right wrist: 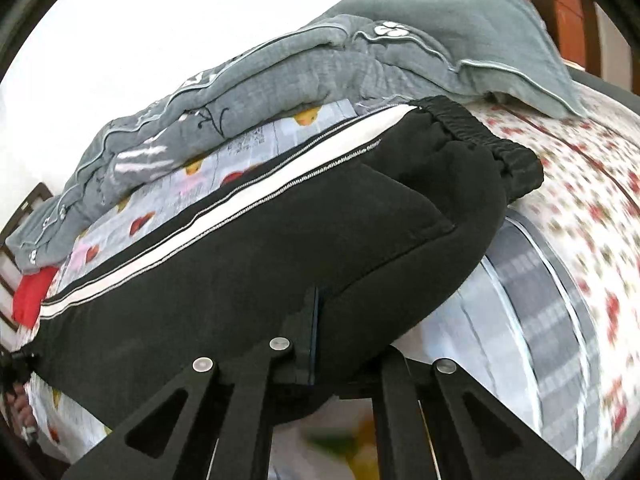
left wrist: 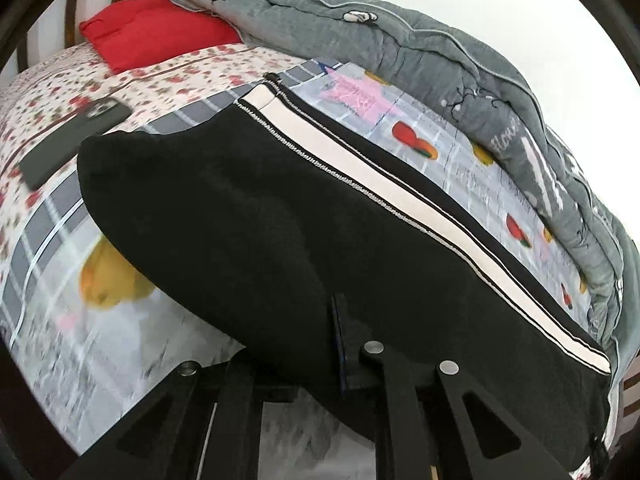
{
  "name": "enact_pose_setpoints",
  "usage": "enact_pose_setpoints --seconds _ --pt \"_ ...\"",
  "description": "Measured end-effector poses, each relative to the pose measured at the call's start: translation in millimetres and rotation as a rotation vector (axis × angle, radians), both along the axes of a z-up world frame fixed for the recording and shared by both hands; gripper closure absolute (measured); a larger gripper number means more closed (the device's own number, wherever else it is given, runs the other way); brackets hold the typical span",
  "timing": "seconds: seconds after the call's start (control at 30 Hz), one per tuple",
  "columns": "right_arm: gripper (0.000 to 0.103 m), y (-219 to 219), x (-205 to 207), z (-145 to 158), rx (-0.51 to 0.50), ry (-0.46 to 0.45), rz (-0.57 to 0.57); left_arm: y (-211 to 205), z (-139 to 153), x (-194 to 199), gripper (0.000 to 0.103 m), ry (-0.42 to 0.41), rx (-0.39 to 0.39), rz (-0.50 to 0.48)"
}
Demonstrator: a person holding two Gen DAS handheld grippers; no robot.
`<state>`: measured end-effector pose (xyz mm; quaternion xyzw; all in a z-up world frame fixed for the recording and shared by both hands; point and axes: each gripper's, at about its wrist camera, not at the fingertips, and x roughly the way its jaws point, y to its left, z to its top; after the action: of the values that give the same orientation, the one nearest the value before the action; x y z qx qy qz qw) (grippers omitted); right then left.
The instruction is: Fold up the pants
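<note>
The black pants (left wrist: 248, 216) lie lengthwise across a bed, their near edge lifted off the bedding and draped over both grippers. The cloth is thick, matte and fleece-like, sagging in a soft rounded belly. A broad white stripe (left wrist: 360, 168) runs down the side seam, edged by fine silver zigzag stitching and a thin black band.

In the left wrist view the left gripper (left wrist: 344, 344) has its flat black fingers drawn close together on the near hem of the pants, one thin pad standing edge-on against the fabric. In the right wrist view the right gripper (right wrist: 312, 336) grips the same near edge in the same way, fingers narrow and clamped on the cloth. Further right in that view the gathered, ribbed elastic waistband (right wrist: 492, 140) rests on the bed.

Under the pants lies a smooth printed sheet (left wrist: 424, 120) with grey checks, pink patches and red and yellow fruit shapes, and beside it a white sheet with small red flowers (left wrist: 160, 80). A dark rectangular phone (left wrist: 76, 136) lies flat on the floral part, left of the pants. A puffy, crinkled grey quilt (left wrist: 400, 40) with pale piping is heaped along the far side, and a red pillow (left wrist: 156, 28) sits at the far left by a striped wooden headboard (left wrist: 72, 0).
</note>
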<state>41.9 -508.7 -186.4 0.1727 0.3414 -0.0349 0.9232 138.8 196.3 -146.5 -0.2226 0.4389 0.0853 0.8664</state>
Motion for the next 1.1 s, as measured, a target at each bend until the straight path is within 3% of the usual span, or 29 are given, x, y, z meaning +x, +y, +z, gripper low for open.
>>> enact_pose_setpoints --seconds 0.13,0.2,0.23,0.27,0.3,0.4,0.53,0.7,0.77,0.8,0.87,0.97,1.03,1.1 --pt "0.095 -3 -25 -9 -0.025 0.028 0.004 -10 -1 -14 0.089 0.019 0.037 0.005" --pt "0.079 -9 -31 -9 -0.025 0.041 0.003 -15 -4 -18 0.078 0.053 0.063 0.032" --pt "0.073 -15 -38 -8 -0.029 0.033 -0.015 -17 -4 -21 0.063 0.068 0.069 0.042" --pt "0.059 -21 -45 -5 -0.031 0.019 -0.036 -20 -4 -24 0.051 0.074 0.074 0.046" --pt "0.05 -29 -52 -3 -0.035 0.002 -0.067 -24 -3 -27 0.047 0.065 0.079 0.041" --pt "0.044 -62 -59 0 0.024 -0.037 -0.136 -38 3 -37 0.046 0.044 0.118 0.03" --pt "0.035 -99 -36 -4 0.165 -0.053 -0.17 -54 13 -50 0.043 0.007 0.149 0.03" --pt "0.033 -129 9 -17 0.344 -0.047 -0.203 -69 32 -66 0.042 -0.07 0.215 0.045" --pt "0.036 -128 22 -16 0.313 -0.021 -0.201 -73 39 -67 0.039 -0.09 0.239 0.045" --pt "0.055 -124 25 -13 0.262 -0.012 -0.199 -74 41 -66 0.039 -0.094 0.244 0.047" --pt "0.078 -120 22 -6 0.165 -0.042 -0.166 -76 45 -63 0.039 -0.102 0.241 0.049" --pt "0.08 -139 0 -1 0.201 -0.105 -0.138 -82 49 -58 0.039 -0.116 0.243 0.037" --pt "0.08 -148 -9 -4 0.17 -0.084 -0.19 -85 50 -54 0.039 -0.127 0.251 0.025" --pt "0.073 -152 -8 -10 0.118 -0.004 -0.215 -86 51 -46 0.039 -0.13 0.253 0.006"
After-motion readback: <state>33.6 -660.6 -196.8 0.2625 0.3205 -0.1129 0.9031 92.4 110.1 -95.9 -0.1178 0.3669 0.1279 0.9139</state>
